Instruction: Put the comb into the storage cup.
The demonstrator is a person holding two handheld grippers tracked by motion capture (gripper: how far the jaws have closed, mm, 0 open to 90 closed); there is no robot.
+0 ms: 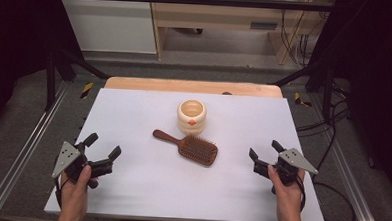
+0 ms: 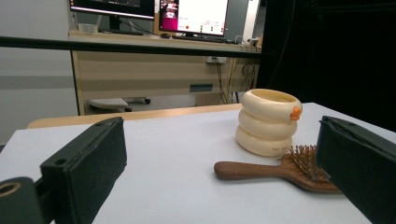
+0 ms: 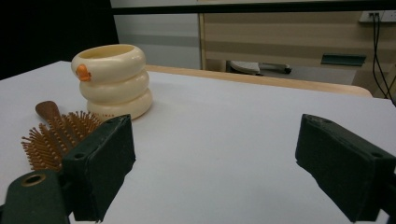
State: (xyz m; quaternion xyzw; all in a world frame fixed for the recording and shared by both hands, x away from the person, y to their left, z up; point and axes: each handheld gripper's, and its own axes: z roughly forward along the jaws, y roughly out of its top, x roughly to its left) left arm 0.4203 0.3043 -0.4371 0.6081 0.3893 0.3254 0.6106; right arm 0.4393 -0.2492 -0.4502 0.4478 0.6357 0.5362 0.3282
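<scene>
Nearest the person, high view: left hand [image 1: 74, 188] at 8 o'clock of the table holds the left gripper [image 1: 103, 145], jaws spread wide, nothing between them, grey three-cornered plate on top. Right hand [image 1: 286, 194] at 4 o'clock holds the right gripper [image 1: 265, 149], jaws also wide apart and empty. Both sit over the white table [image 1: 146, 183] near its front edge, well apart from each other.

Table centre: wooden paddle hairbrush [image 1: 188, 146], bristles up, lying flat. Handle points to 10 o'clock, head toward 4 o'clock. It lies between the two grippers, touching neither.

Just past the brush at 12 o'clock: cream ribbed cup [image 1: 191, 116], three stacked rings, upright, open top, small orange knob on the side facing the brush. Cup and brush are close; can't tell if they touch.

Left gripper view: brush [image 2: 280, 170] and cup [image 2: 268, 121] sit at 2 o'clock, brush head partly hidden behind the right-hand jaw.

Right gripper view: cup [image 3: 114, 79] at 10 o'clock, brush [image 3: 58, 133] bristles partly behind the left-hand jaw.

Far: wooden strip along the back table edge [image 1: 192, 86], then a light wood desk [image 2: 154, 70] with monitors [image 2: 194, 16] on it.
</scene>
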